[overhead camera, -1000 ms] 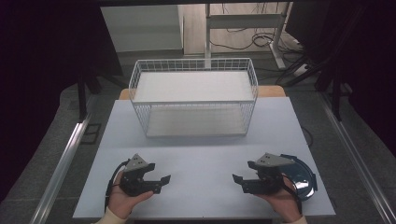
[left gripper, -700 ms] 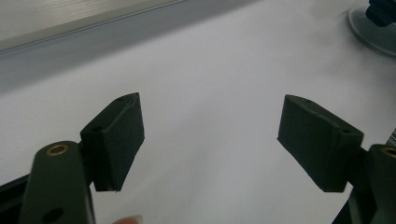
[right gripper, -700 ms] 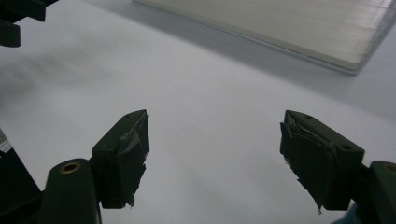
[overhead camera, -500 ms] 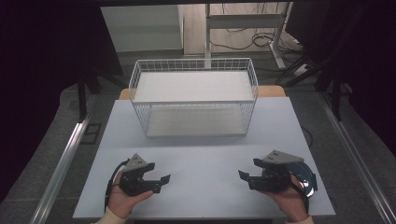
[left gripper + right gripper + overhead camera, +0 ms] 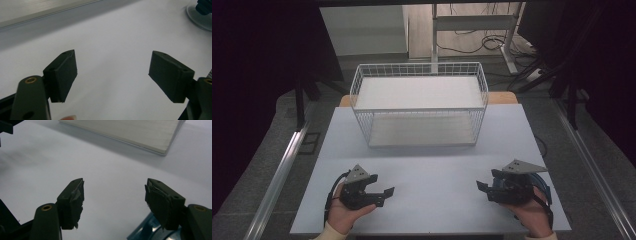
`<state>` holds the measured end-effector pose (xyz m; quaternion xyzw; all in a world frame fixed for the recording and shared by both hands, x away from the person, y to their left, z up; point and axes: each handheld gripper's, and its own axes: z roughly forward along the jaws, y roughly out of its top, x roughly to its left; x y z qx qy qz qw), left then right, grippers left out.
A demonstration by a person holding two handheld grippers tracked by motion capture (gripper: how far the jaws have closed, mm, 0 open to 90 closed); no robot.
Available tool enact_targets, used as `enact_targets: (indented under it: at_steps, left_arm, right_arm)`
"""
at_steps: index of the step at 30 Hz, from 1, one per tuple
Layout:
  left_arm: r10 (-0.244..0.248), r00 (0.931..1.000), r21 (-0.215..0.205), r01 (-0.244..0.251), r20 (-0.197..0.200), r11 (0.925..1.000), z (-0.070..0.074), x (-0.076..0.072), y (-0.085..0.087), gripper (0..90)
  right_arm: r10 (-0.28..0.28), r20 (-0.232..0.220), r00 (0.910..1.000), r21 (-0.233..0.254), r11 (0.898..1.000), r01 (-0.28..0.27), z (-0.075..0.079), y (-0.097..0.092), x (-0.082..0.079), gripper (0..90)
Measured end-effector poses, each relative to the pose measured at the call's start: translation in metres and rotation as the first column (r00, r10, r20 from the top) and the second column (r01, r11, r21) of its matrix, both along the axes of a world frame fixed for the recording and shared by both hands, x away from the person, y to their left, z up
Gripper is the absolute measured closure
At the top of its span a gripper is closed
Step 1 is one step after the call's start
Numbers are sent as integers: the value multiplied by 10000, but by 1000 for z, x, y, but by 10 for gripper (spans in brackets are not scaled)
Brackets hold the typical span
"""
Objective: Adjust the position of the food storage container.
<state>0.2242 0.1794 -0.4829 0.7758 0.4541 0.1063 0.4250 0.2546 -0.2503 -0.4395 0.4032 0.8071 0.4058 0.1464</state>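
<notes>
The blue dish (image 5: 544, 186) is lying at the five o'clock corner of the table (image 5: 432, 170), beneath the right gripper (image 5: 482, 189), whose empty jaws have just been closing but are standing wide. The left gripper (image 5: 384, 195) is gaping wide, also empty. The dish is looking light, stiff and slick, so pinching its rim seems best.

We saw a pale lilac-white table (image 5: 432, 175) under both black grippers. Beyond them stood a white wire basket (image 5: 419, 102) with a grid pattern and a cream floor. The left gripper (image 5: 112, 72) had matt black pads (image 5: 63, 75); the right gripper (image 5: 113, 200) had black pads (image 5: 160, 202) with frayed grey tape. A blue plate (image 5: 147, 232) lay under the right one. Grey plates topped both.
</notes>
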Motion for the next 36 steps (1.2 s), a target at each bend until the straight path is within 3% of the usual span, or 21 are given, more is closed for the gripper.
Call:
enact_targets:
  at_steps: [13,24,26,29,32,36]
  left_arm:
    - [-7,10000,29,7,-25,10000,0,0,-1,222]
    - [58,10000,37,-58,-13,10000,-1,1,0,224]
    - [56,10000,54,-56,-19,10000,-1,2,0,224]
    - [59,10000,60,-59,-31,10000,-1,2,0,224]
    - [80,10000,53,-80,-19,10000,0,2,0,223]
    - [94,9999,66,-93,-35,9999,-1,2,0,224]
  right_arm:
    - [-988,33,9951,100,9951,987,13,-39,-4,365]
    - [-2184,-65,9758,191,9757,2185,17,-89,-17,432]
    - [-2516,-59,9678,79,9678,2516,16,-101,-21,495]
    - [-2611,-209,9651,137,9651,2614,15,-109,-24,552]
    - [-3016,-281,9530,-93,9534,3014,15,-124,-28,696]
    - [-3314,-303,9430,-302,9433,3305,13,-134,-31,792]
